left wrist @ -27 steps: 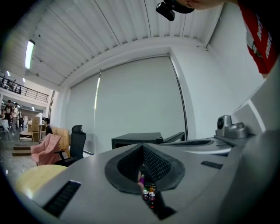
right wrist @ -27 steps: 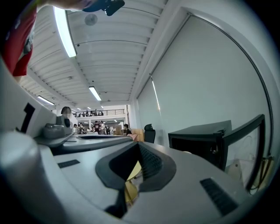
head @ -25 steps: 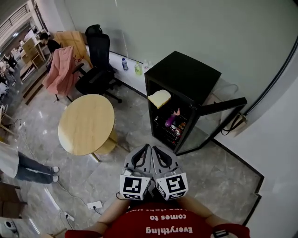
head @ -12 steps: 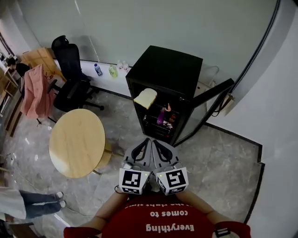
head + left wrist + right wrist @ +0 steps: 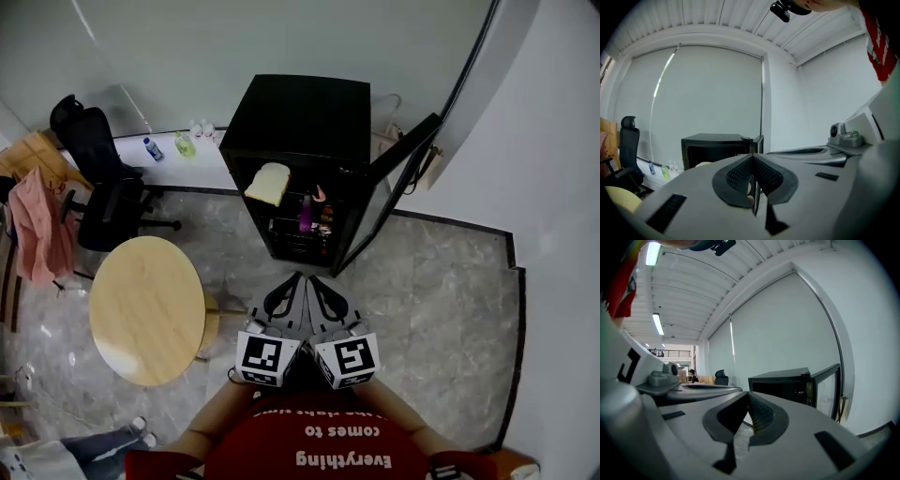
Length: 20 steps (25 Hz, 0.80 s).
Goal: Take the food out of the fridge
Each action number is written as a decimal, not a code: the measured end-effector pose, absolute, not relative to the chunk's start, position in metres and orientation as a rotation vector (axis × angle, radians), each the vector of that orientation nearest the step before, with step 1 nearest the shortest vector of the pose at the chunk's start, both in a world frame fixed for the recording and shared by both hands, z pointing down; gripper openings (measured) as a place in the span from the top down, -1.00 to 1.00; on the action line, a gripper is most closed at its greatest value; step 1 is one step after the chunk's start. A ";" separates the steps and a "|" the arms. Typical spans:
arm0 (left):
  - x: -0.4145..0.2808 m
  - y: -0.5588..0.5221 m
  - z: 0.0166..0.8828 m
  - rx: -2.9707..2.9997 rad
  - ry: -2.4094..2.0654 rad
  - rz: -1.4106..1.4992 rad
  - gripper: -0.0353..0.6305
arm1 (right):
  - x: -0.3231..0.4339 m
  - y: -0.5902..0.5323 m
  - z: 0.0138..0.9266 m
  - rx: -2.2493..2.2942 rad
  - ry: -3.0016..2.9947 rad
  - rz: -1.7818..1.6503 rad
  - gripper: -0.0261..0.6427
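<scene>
Left tool (image 5: 295, 279) and right tool (image 5: 313, 281) both clenched, empty — the bread slice (image 5: 268, 183) in the open fridge (image 5: 295, 112) looks light and squashy, best pinched gently at its crust.

- A round wooden table (image 5: 145, 309) stands on the grey marble floor (image 5: 441, 300).
- A black office chair (image 5: 103, 192) stands just behind the table, near the wall.
- A pink garment (image 5: 37, 234) hangs over another seat at the left edge.
- A blue-capped bottle (image 5: 153, 149) and a green bottle (image 5: 185, 144) stand on a low white ledge (image 5: 164, 169) along the wall.
- A person's legs in jeans (image 5: 103, 445) show at the bottom left.
</scene>
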<state>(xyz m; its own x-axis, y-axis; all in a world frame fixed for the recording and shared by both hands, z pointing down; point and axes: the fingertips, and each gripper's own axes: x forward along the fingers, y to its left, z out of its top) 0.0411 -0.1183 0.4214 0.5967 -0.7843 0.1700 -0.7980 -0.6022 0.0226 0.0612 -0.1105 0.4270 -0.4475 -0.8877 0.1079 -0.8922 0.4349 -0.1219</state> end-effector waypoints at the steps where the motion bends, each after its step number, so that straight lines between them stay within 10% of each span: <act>1: 0.043 -0.118 0.425 2.729 -1.330 0.220 0.88 | 0.062 -0.109 0.431 1.637 -2.633 0.259 0.89; 20: 0.021 -0.145 0.443 2.669 -1.404 0.259 0.88 | 0.087 -0.178 0.486 1.598 -2.523 0.362 0.63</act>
